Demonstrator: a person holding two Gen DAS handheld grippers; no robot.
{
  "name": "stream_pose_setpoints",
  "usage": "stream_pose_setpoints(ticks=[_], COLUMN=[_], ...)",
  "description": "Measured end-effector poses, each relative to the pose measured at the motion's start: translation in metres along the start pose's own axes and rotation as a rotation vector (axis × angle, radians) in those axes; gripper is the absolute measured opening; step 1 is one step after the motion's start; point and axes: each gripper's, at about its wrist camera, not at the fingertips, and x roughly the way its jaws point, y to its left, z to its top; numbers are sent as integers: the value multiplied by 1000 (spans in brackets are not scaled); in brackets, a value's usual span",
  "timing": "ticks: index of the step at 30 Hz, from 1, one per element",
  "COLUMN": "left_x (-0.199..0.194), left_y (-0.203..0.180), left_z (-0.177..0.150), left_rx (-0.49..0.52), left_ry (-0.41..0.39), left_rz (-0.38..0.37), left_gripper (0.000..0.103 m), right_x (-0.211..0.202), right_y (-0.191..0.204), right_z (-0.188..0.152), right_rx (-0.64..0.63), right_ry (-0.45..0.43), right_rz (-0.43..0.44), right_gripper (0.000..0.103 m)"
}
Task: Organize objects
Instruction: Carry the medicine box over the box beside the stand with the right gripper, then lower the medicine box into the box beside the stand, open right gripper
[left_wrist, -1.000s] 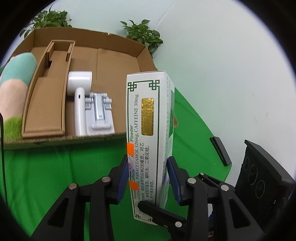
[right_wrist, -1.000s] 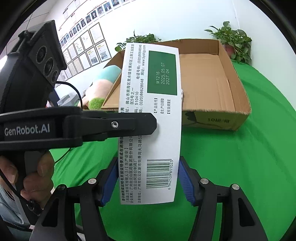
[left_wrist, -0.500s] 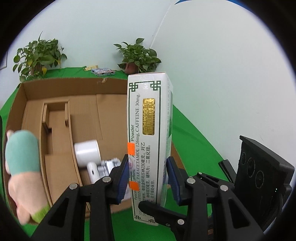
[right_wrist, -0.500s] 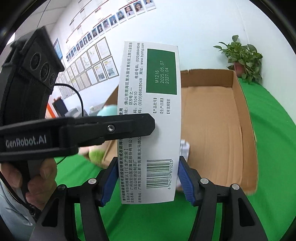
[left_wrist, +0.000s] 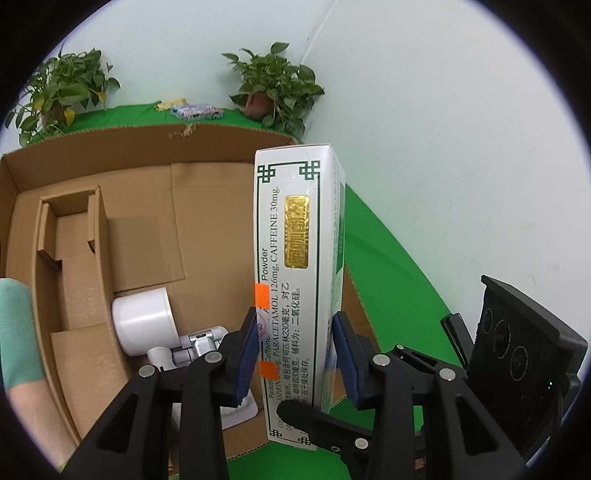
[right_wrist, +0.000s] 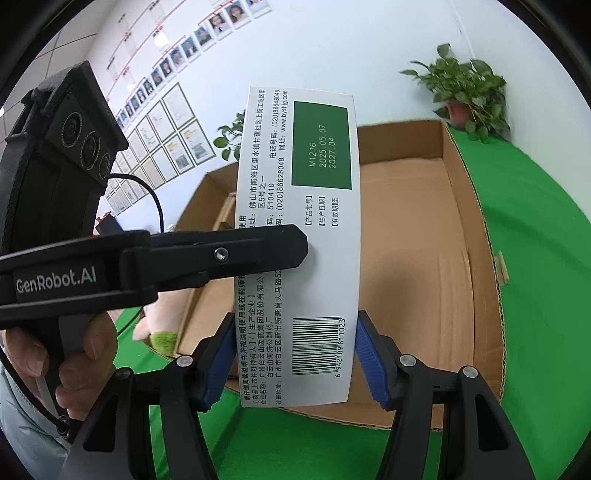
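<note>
Left wrist view: the left claw (left_wrist: 294, 354) grips a tall white medicine box (left_wrist: 299, 258) between its blue pads (left_wrist: 246, 349), holding it upright. One finger (left_wrist: 317, 417) of the right claw crosses the lower face of the box. The box stands over the near right corner of an open cardboard carton (left_wrist: 155, 221). Inside the carton, left of the box, lies a white device (left_wrist: 144, 325) with a silver hinged base; further left is a cardboard insert (left_wrist: 74, 266). A plush toy (left_wrist: 14, 332) in teal and pink shows at the carton's left edge. The carton rests on a green counter (left_wrist: 384, 269). Two potted plants (left_wrist: 273, 85) stand behind the carton against the wall.

Right wrist view: the right claw (right_wrist: 295, 354) clamps the same box (right_wrist: 317, 258) by its narrow sides, barcode end nearest the camera. A finger (right_wrist: 236, 254) of the left claw presses the box's printed face from the left. A hand (right_wrist: 70, 365) grips that claw's handle. Behind the box, the carton (right_wrist: 424, 258) lies open with its floor bare on this side. The plush toy (right_wrist: 159, 325) lies left of the carton.
</note>
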Motion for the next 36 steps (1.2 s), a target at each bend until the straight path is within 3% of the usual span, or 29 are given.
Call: stream_pose_setpoints(ticks=[23, 28, 33, 36], left_x=[96, 95, 84, 61], left_y=[56, 51, 53, 51], left_z=[-30, -32, -31, -31], left_rx=[-234, -186, -213, -184], left_ry=[157, 154, 198, 145], left_rz=[-80, -56, -53, 16], left_gripper=[40, 47, 45, 45], right_x=[69, 72, 73, 75], right_y=[-58, -55, -48, -47], right_z=[-21, -19, -22, -24], right_rx=[88, 75, 65, 69], right_ry=[275, 283, 279, 272], right_rz=[-116, -162, -193, -224], right_gripper=[59, 60, 59, 59])
